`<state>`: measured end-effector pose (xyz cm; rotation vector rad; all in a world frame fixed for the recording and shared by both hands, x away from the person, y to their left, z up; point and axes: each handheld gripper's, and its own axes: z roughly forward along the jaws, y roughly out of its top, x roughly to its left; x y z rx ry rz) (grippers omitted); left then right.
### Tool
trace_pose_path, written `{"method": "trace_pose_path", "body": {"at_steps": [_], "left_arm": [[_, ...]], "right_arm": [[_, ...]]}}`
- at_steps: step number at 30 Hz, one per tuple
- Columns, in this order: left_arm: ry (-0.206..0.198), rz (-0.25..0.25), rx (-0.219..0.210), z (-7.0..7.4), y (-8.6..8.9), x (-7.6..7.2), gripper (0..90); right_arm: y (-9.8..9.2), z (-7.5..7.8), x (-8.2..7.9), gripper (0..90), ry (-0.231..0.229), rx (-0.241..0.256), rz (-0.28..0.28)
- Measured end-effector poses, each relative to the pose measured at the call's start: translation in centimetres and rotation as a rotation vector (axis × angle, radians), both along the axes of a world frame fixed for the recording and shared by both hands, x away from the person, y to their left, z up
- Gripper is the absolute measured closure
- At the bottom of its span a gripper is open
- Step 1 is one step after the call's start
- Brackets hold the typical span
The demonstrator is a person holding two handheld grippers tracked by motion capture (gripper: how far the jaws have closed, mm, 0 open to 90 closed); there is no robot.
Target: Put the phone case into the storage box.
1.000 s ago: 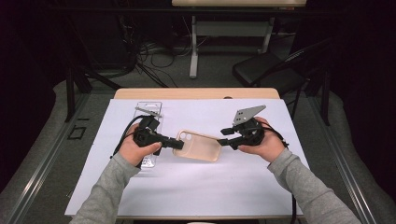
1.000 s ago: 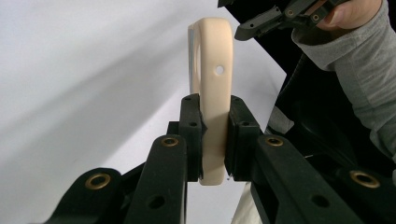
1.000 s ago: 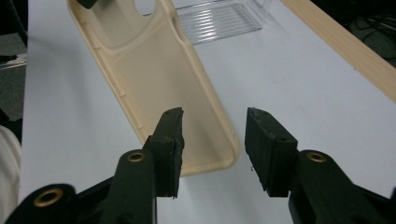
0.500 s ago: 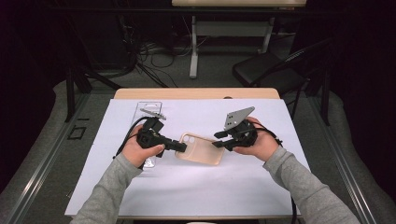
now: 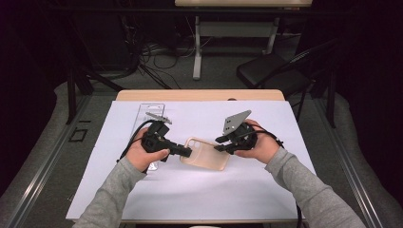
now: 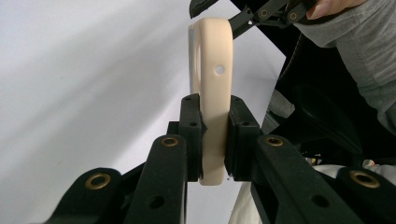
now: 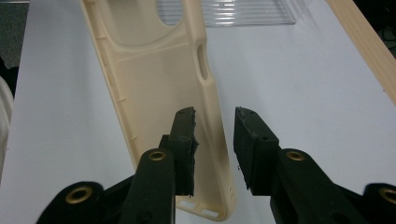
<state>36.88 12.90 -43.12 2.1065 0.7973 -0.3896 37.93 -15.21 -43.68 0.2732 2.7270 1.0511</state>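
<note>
Near edge of the table (image 5: 142,209): the person's two grey sleeves enter, one hand on each gripper, over the white sheet that covers the tabletop. At the middle of the table, the beige phone case (image 5: 205,153) is held off the sheet between the two grippers. The left gripper (image 5: 186,152) grips the case by one end; in the left gripper view its jaws are clamped on either face of the case (image 6: 211,93), which stands edge-on and upright between them (a small round hole shows in the edge). The right gripper (image 5: 219,144) meets the opposite end of the case; in the right gripper view its jaws stand apart astride one long side wall of the case (image 7: 154,84), one jaw over the inner face and the other outside the wall, not pressed together. A grey three-cornered plate rides on top of the right gripper. Farther back, toward the far left corner of the table, a clear plastic tray (image 5: 147,114) lies flat on the sheet, behind the left hand. Along the far edge the bare wooden rim of the table shows.
</note>
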Motion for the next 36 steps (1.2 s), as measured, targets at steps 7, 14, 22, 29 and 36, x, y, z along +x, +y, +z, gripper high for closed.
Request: {"method": "trace_pose_path", "body": {"at_steps": [7, 14, 22, 29, 36], "left_arm": [[-0.006, -0.014, 0.001, 0.0, -0.25, -0.23, 79.6], [-0.008, -0.019, 0.004, -0.07, -0.36, -0.27, 79.7], [-0.014, -0.034, 0.014, -0.11, -0.53, -0.29, 79.7], [-0.017, -0.038, 0.021, -0.12, -0.59, -0.31, 79.7], [-0.024, -0.041, 0.022, -0.13, -0.56, -0.33, 79.7]], "right_arm": [[0.09, -0.19, 0.09, 70.1, 0.019, -0.011, 0.006], [0.1, -0.34, 0.14, 71.3, 0.038, -0.013, 0.018], [0.1, -0.53, 0.18, 74.8, 0.058, -0.023, 0.034], [0.14, -0.55, 0.16, 77.4, 0.072, -0.021, 0.032], [0.12, -0.54, 0.19, 78.0, 0.072, -0.017, 0.036]]}}
